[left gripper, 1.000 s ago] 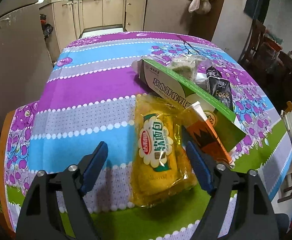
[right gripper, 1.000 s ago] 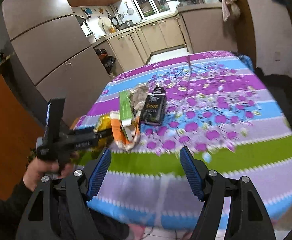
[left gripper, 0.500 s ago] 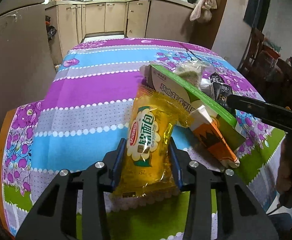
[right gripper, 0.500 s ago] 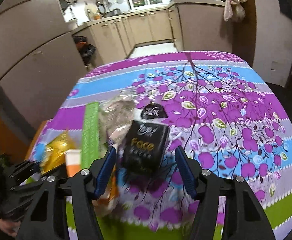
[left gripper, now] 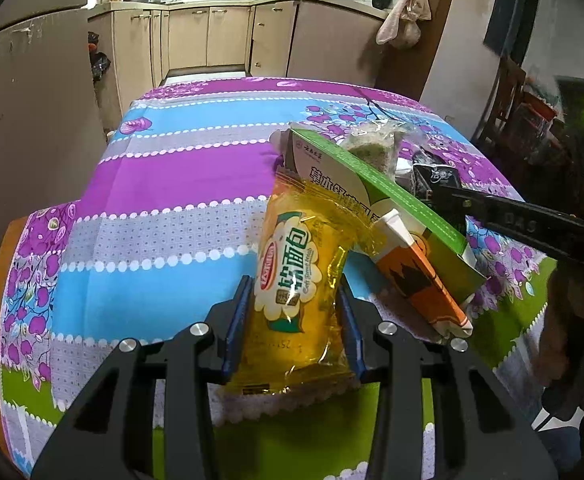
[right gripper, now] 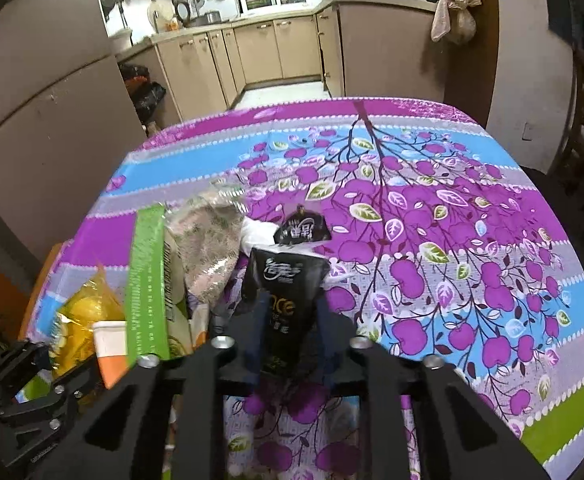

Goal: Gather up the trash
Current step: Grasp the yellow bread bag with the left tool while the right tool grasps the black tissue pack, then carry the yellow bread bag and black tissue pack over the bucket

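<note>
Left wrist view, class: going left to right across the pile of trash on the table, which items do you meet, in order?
Yellow bread packet → orange-and-white carton → black tissue pack.

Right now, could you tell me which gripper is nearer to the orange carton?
Left. The left gripper, shut on the yellow bread packet, sits right beside the orange carton; the right gripper grips the black pouch beyond the green box.
</note>
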`<action>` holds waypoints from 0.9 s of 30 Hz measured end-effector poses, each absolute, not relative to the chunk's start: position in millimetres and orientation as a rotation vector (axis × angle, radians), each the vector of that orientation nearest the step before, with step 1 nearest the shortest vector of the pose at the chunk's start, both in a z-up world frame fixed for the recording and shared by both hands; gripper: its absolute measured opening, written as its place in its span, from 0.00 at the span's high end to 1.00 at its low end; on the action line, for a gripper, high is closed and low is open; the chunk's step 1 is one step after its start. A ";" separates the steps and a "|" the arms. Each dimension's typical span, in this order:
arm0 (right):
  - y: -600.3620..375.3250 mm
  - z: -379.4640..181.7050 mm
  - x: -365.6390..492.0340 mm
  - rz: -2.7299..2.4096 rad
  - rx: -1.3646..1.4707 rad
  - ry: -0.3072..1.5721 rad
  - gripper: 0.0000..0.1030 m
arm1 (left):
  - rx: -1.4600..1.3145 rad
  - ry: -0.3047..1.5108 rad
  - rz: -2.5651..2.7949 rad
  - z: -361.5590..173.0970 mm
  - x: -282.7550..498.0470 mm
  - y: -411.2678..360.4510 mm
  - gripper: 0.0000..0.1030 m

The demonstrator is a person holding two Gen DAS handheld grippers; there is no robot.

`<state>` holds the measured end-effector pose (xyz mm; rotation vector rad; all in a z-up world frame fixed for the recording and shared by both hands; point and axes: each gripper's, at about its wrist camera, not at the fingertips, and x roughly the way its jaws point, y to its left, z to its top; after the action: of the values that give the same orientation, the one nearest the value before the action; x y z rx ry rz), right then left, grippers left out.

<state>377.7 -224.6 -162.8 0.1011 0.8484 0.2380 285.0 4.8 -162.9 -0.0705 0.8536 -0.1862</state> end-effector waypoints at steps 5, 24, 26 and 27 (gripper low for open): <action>-236.3 -141.0 348.9 0.242 0.099 0.764 0.87 | -0.090 0.839 -0.169 -160.7 280.6 8.8 0.63; -288.7 -37.9 237.2 0.166 0.045 0.517 0.87 | -0.096 0.621 -0.231 -55.2 240.6 -33.8 0.63; -296.0 -29.1 228.2 0.152 0.044 0.504 0.87 | -0.099 0.611 -0.257 -44.7 239.0 -45.4 0.63; -300.0 -24.0 222.8 0.144 0.040 0.494 0.87 | -0.093 0.602 -0.273 -37.0 237.8 -55.3 0.63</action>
<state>222.8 -300.0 -24.0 0.0402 0.4943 0.1437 237.8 -55.3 -37.0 -0.0927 0.6023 -0.2726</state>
